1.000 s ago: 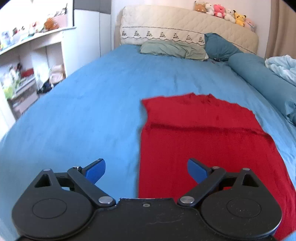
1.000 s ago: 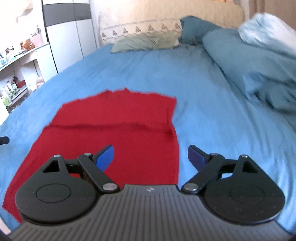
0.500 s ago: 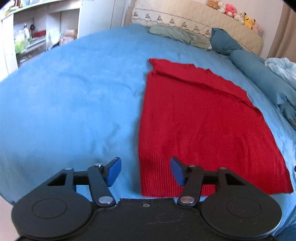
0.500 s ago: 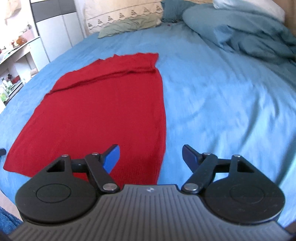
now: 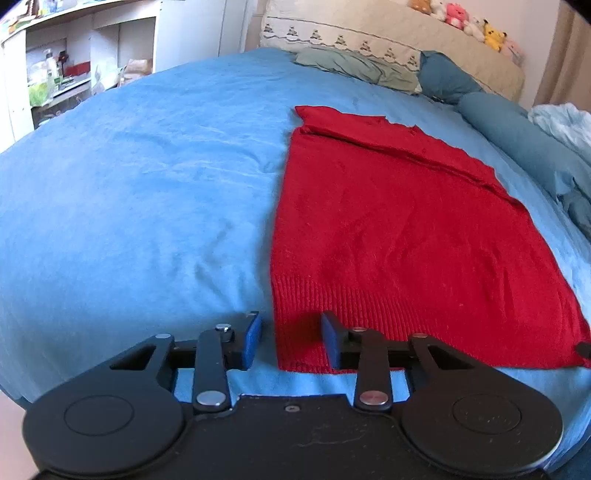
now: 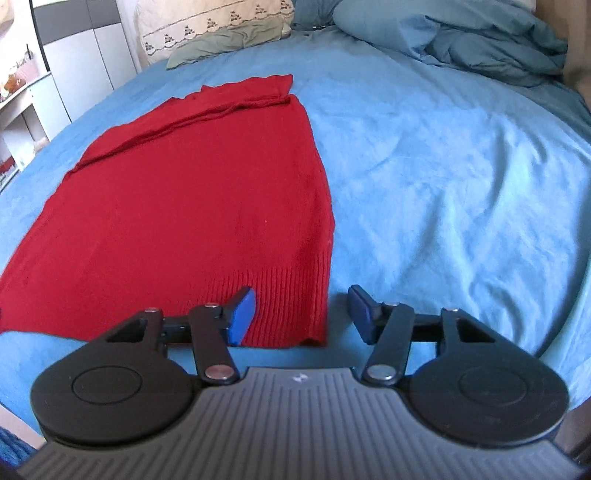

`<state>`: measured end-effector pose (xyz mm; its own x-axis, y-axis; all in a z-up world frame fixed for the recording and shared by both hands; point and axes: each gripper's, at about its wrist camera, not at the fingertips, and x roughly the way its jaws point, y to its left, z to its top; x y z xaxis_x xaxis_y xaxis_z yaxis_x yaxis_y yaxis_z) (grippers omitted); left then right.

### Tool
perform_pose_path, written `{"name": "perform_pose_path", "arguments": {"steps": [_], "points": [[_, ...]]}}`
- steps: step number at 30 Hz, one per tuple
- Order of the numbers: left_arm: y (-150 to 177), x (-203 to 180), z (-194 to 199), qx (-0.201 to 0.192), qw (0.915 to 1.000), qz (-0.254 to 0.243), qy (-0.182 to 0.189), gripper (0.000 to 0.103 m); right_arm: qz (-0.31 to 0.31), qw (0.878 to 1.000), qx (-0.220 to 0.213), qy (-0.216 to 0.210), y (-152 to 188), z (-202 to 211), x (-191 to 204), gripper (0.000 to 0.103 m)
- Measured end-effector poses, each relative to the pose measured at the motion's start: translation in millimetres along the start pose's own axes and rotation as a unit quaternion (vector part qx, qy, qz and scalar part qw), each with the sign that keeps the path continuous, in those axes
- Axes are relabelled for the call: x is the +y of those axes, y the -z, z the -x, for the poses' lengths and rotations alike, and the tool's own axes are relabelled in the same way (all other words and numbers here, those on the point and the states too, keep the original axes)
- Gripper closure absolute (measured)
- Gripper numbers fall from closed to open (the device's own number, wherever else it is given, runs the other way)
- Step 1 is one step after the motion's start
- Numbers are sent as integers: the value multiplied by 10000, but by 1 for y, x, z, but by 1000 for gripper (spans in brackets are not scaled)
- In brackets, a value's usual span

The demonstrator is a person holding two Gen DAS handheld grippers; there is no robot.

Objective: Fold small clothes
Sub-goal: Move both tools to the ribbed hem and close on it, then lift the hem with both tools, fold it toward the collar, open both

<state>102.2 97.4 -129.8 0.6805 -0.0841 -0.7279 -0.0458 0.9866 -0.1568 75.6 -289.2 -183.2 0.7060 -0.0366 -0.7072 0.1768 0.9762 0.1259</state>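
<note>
A red knitted garment (image 5: 399,236) lies flat on the blue bed sheet (image 5: 147,192), its ribbed hem nearest to me and its far end folded over. My left gripper (image 5: 291,341) is open, with its fingers astride the hem's near-left corner. In the right wrist view the same garment (image 6: 192,206) shows, and my right gripper (image 6: 301,314) is open astride the hem's near-right corner. Nothing is gripped.
Pillows (image 5: 354,66) and a headboard with plush toys (image 5: 465,22) lie at the far end. A rumpled blue duvet (image 6: 461,40) lies on the right side. White shelves (image 5: 74,70) stand to the left. The bed's near edge runs just below both grippers.
Both grippers have pulled back from over the garment's middle to its near hem. The left jaws have narrowed; the right jaws have stayed wide.
</note>
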Motion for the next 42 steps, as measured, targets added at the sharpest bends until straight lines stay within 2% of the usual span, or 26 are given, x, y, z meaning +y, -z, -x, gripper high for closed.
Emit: {"name": "perform_pose_path", "arguments": {"steps": [1, 3, 5, 8, 13, 18, 22, 26, 29, 31, 34, 36, 40, 42], "points": [[1, 0, 0, 4, 10000, -12, -3, 69, -11, 10000, -15, -8, 2, 1, -1, 43], [1, 2, -1, 28, 10000, -28, 1, 76, 10, 10000, -43, -21, 3, 2, -1, 58], [0, 3, 0, 43, 10000, -13, 19, 90, 50, 9999, -70, -51, 4, 3, -2, 70], [-2, 1, 3, 61, 9999, -77, 21, 98, 43, 9999, -83, -91, 1, 4, -2, 82], [-13, 0, 16, -14, 9999, -87, 90, 99, -158, 9993, -147, -307, -13, 15, -8, 83], [-47, 0, 38, -290, 9990, 114, 316, 99, -475, 9954, -407, -730, -46, 37, -15, 83], [-95, -8, 41, -551, 9974, 211, 421, 99, -799, 9887, -577, -1132, -92, 40, -19, 83], [-162, -21, 23, -922, 9939, 335, 499, 99, -1074, 9796, -836, -1478, -163, 21, -16, 83], [-222, -33, -10, -1206, 9906, 467, 444, 99, -1195, 9731, -1052, -1666, -227, -10, -10, 83], [-259, -40, -41, -1341, 9887, 564, 359, 99, -1094, 9742, -1189, -1577, -268, -40, -1, 83], [-309, -52, -105, -1466, 9865, 710, 140, 99, -1126, 9762, -1218, -1396, -323, -108, 6, 83], [-332, -56, -163, -1425, 9854, 935, 23, 99, -1165, 9769, -1231, -1298, -349, -163, 10, 83], [-342, -58, -276, -922, 9901, 1006, -322, 99, -980, 9869, -863, -947, -359, -272, 21, 83], [-335, -56, -312, -695, 9923, 927, -441, 99, -1000, 9886, -717, -864, -356, -307, 21, 83]]}}
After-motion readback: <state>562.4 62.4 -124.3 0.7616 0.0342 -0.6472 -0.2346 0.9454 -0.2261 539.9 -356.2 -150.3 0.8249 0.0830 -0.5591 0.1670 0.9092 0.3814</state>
